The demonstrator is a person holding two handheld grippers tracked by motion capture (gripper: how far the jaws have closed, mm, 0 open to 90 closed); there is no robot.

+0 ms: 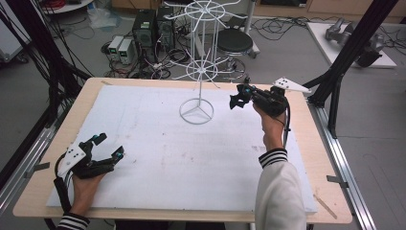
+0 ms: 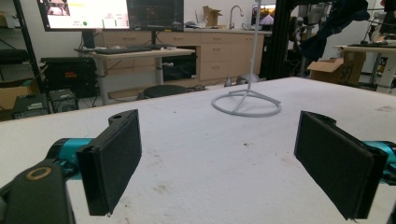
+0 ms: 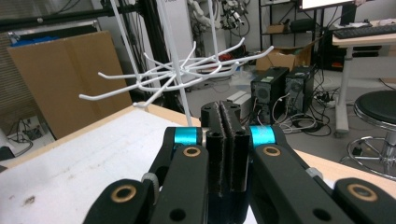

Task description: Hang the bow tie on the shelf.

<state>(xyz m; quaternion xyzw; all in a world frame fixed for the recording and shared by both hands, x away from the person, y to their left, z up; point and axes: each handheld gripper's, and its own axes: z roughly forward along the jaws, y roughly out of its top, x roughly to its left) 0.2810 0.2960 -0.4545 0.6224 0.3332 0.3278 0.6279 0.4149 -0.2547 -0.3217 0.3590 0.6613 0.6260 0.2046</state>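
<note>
A wooden table (image 1: 330, 158) carries a large white foam board (image 1: 191, 158), scuffed but bare apart from one thing: a white wire display rack (image 1: 197, 72) that stands upright on its ring base toward the far middle of the board, its two tiers of hooks all empty. A person in a white, stripe-cuffed sleeve (image 1: 280, 191) holds two grippers. The right gripper (image 1: 235, 100) is raised just to the right of the rack, level with the lower tier, apart from it, its jaws pressed together on nothing. The left gripper (image 1: 108, 146) rests at the near left corner of the board, well apart from the rack, its jaws spread wide and empty. Judging by this, work on the rack has not started: nothing hangs, nothing is gripped.
</note>
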